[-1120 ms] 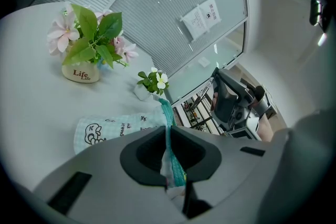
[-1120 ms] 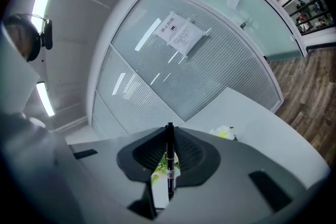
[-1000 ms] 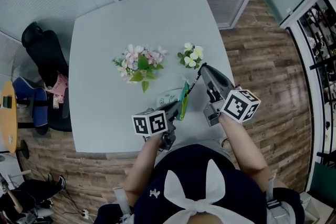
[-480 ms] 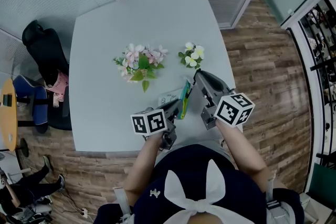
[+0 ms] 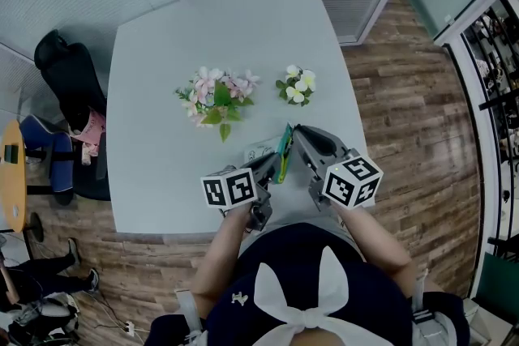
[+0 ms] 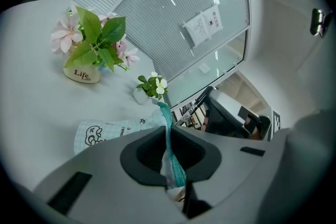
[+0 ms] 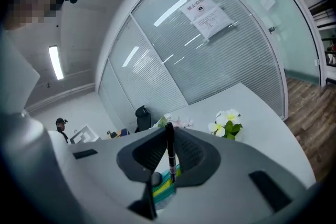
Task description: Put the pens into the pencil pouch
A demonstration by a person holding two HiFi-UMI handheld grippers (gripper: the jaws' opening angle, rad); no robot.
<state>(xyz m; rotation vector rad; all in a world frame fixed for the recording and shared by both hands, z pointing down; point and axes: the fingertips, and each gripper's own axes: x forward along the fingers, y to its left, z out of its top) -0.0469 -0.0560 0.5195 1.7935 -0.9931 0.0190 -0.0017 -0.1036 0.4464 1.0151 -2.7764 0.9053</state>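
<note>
The pencil pouch (image 5: 261,150) is pale mint with small prints and a teal zipper edge (image 6: 169,122); it lies near the table's front edge. My left gripper (image 5: 272,164) is shut on that zipper edge and lifts it, seen between the jaws in the left gripper view (image 6: 169,134). My right gripper (image 5: 297,132) is shut on a thin black pen (image 7: 169,150), which stands upright between its pads (image 7: 181,152). The pen's lower end hangs just above the pouch's teal and yellow edge (image 7: 164,185). In the head view the right gripper's tips sit close beside the pouch's raised side.
Behind the pouch on the light grey table (image 5: 162,134) stand a pot of pink flowers (image 5: 215,101) and a small pot of white flowers (image 5: 296,85). A black chair (image 5: 69,85) stands left of the table. Wooden floor (image 5: 405,93) lies to the right.
My right gripper has moved left and down with the pen, rolling as it came close to the pouch's raised edge. The left gripper has held still on the pouch.
</note>
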